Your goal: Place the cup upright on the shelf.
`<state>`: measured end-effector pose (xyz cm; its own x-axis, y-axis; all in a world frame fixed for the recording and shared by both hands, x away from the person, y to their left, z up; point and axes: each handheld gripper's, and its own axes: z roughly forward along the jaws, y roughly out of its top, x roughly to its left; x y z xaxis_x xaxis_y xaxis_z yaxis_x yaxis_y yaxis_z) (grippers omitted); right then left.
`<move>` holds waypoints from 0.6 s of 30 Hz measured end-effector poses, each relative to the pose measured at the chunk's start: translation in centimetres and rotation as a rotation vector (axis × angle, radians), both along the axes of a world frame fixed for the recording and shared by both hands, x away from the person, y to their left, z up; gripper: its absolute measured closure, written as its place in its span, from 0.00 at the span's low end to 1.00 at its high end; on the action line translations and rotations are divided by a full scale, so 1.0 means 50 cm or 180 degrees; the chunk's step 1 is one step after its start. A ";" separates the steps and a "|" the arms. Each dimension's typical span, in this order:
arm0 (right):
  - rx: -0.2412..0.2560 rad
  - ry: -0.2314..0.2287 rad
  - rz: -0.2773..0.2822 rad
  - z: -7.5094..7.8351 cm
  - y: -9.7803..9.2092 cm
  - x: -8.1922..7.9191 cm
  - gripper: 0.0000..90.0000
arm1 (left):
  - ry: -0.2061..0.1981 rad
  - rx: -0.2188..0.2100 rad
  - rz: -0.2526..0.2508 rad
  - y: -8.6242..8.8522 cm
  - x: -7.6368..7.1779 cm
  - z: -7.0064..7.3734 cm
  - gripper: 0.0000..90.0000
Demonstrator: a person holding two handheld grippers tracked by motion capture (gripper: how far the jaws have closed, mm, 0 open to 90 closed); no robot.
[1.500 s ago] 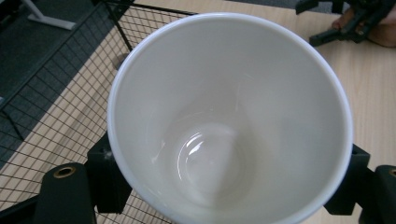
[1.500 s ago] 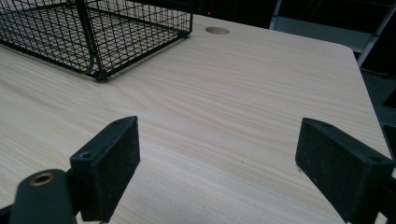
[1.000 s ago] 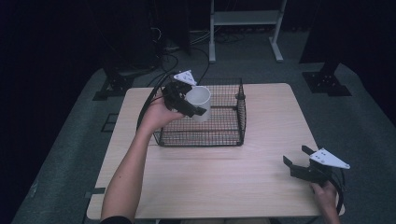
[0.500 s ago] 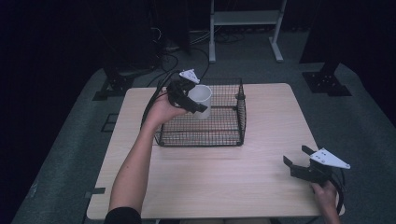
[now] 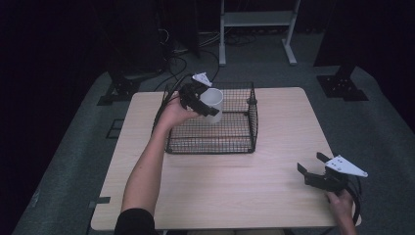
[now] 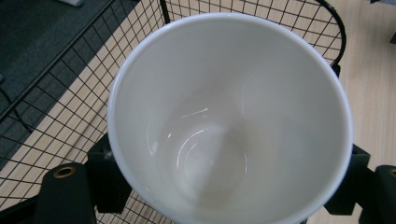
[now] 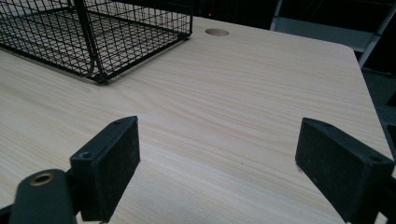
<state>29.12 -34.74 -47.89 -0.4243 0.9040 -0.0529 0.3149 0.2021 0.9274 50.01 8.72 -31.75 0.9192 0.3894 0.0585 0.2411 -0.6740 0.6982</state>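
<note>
A white mug (image 5: 213, 104) hangs over the left rear part of the black wire basket (image 5: 235, 142), with my left gripper (image 5: 205, 105) shut on it. The left gripper view looks straight into the mug's empty bowl (image 6: 229, 116), a black jaw pressed on each side and the basket's mesh (image 6: 56, 112) below. My right gripper (image 5: 313, 166) rests open near the table's front right corner, nothing between its jaws. In the right gripper view my right gripper (image 7: 219, 163) points across bare wood toward the basket's corner (image 7: 98, 70).
The light wooden table (image 5: 274, 122) has a round cable hole (image 7: 217, 32) behind the basket. Cables trail off the table's back left. A white metal stand (image 5: 257, 19) and dark equipment feet (image 5: 342, 85) sit on the grey floor beyond.
My left gripper and the mug have shifted slightly back and left over the basket. The right gripper has not moved.
</note>
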 end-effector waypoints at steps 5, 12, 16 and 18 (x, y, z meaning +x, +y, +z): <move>-0.0005 -0.0003 0.0011 0.000 0.001 0.000 0.15 | 0.0005 -0.0007 0.0037 -0.003 0.008 -0.010 0.23; 0.0005 -0.0008 0.0008 0.000 0.000 0.000 0.15 | 0.0060 -0.0057 0.0035 -0.004 0.021 -0.022 0.23; 0.0013 -0.0009 0.0009 0.000 -0.001 0.000 0.15 | 0.0095 -0.0037 0.0043 -0.006 0.029 -0.034 0.23; 0.0018 -0.0010 0.0005 0.000 -0.001 0.000 0.15 | 0.0135 -0.0047 0.0040 -0.008 0.033 -0.041 0.23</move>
